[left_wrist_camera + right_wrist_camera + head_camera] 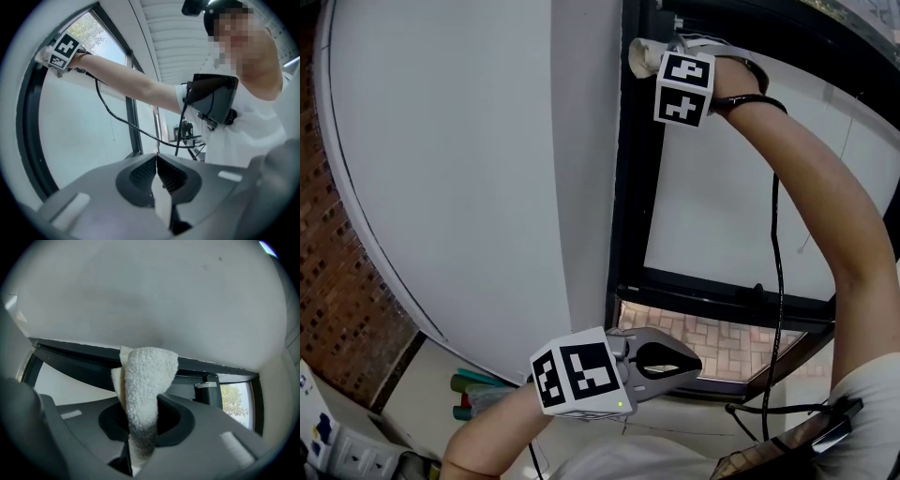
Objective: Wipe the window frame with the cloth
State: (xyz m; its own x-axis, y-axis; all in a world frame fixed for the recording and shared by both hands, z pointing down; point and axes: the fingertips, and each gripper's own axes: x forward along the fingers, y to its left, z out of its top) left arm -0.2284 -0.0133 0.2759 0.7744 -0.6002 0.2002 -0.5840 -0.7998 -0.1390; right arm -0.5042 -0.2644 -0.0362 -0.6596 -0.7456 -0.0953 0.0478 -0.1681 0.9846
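A white terry cloth (pixel 143 385) is pinched in my right gripper (pixel 140 427), which is shut on it. In the head view that gripper (pixel 661 58) is raised high, and the cloth (pixel 641 56) presses against the upper left of the black window frame (pixel 628 187). The frame (pixel 84 355) runs as a dark bar just behind the cloth in the right gripper view. My left gripper (pixel 689 361) hangs low near the frame's bottom left corner, shut with nothing in it (pixel 156 161). The left gripper view shows the raised right arm and the cloth (pixel 47 56).
A white wall (pixel 459 159) lies left of the frame. A black cable (pixel 776 281) hangs from the right arm across the frosted pane (pixel 741 187). Brick paving (pixel 703 339) shows through the lower opening. A brick wall (pixel 337 281) stands far left.
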